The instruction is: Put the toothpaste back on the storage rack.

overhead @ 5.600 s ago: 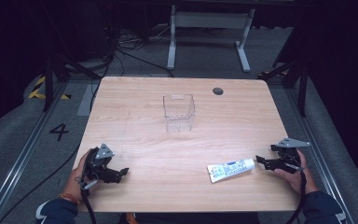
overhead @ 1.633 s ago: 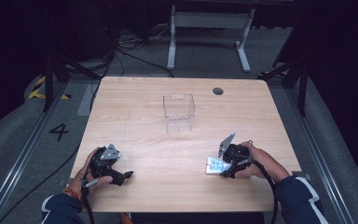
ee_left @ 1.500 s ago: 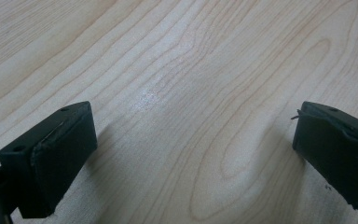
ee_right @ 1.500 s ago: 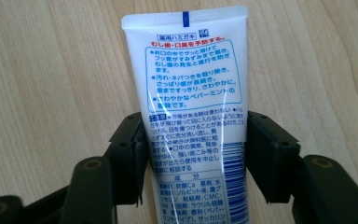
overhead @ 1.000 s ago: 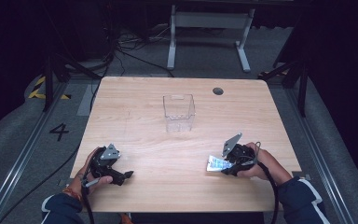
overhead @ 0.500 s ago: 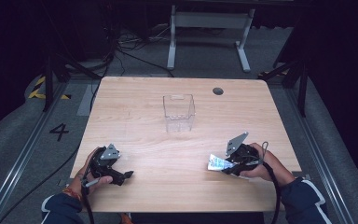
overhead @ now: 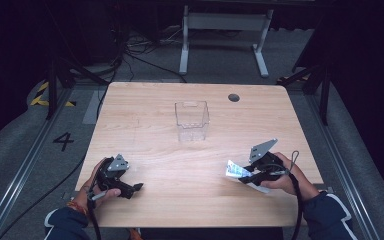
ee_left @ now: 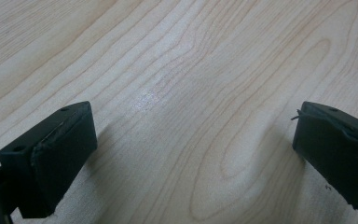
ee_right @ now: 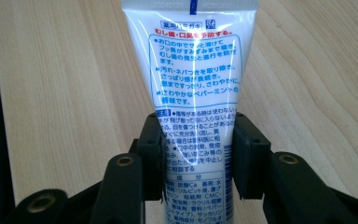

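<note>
A white toothpaste tube (overhead: 233, 169) with blue and red print lies near the front right of the wooden table (overhead: 145, 115). My right gripper (overhead: 245, 176) is shut on the toothpaste tube (ee_right: 193, 70). Its jaws have just been closing, and the pads now press the tube's lower body from both sides, with the flat crimped end pointing away. At the front left my left gripper (overhead: 133, 190) rests low over the wood. In its own view my left gripper (ee_left: 191, 154) stands open, with bare table between its fingers.
A clear plastic box (overhead: 192, 120) stands upright at the table's middle, beyond both hands. A dark round hole (overhead: 234, 97) sits near the back right edge. Metal stand legs (overhead: 223, 30) and cables lie on the floor behind the table.
My right gripper has shifted slightly to the right and its grey plate has tilted, with the tube in its jaws. The left hand has kept still.
</note>
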